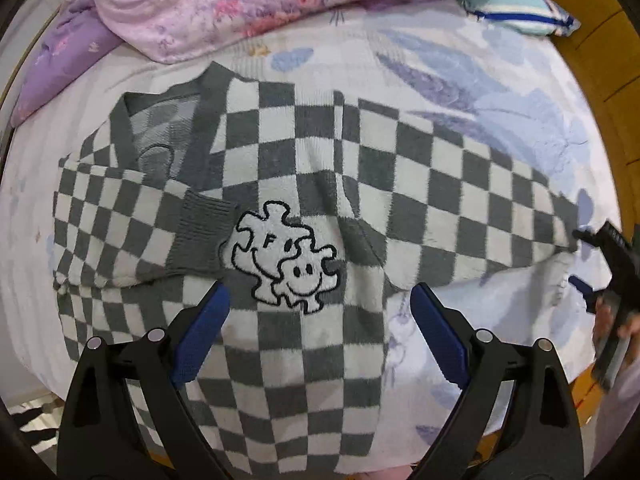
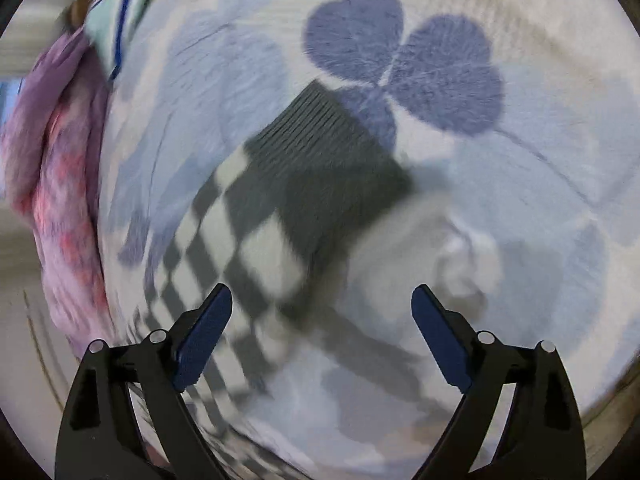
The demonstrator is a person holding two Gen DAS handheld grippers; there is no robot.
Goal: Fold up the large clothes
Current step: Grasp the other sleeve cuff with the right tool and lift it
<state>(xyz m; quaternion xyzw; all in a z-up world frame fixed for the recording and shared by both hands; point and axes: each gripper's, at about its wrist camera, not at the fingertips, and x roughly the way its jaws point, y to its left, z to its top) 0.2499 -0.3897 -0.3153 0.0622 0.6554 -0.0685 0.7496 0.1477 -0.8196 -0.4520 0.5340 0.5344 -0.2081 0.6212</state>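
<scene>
A bed [image 1: 460,80] in leaf-print sheets, ringed by a wooden frame [image 1: 592,40].

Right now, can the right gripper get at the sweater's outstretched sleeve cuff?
Probably yes: the right gripper is open, and the grey ribbed cuff lies flat on the bedsheet just ahead, nothing covering it.

Black grippers [image 1: 320,300], blue finger pads [image 1: 202,334]

A heaped pink blanket [image 1: 248,4] and a pillow [image 1: 516,4] are blocking the bed's far edge; bare sheet [image 1: 500,92] is lying open right of the spread sweater [image 1: 304,184].
</scene>
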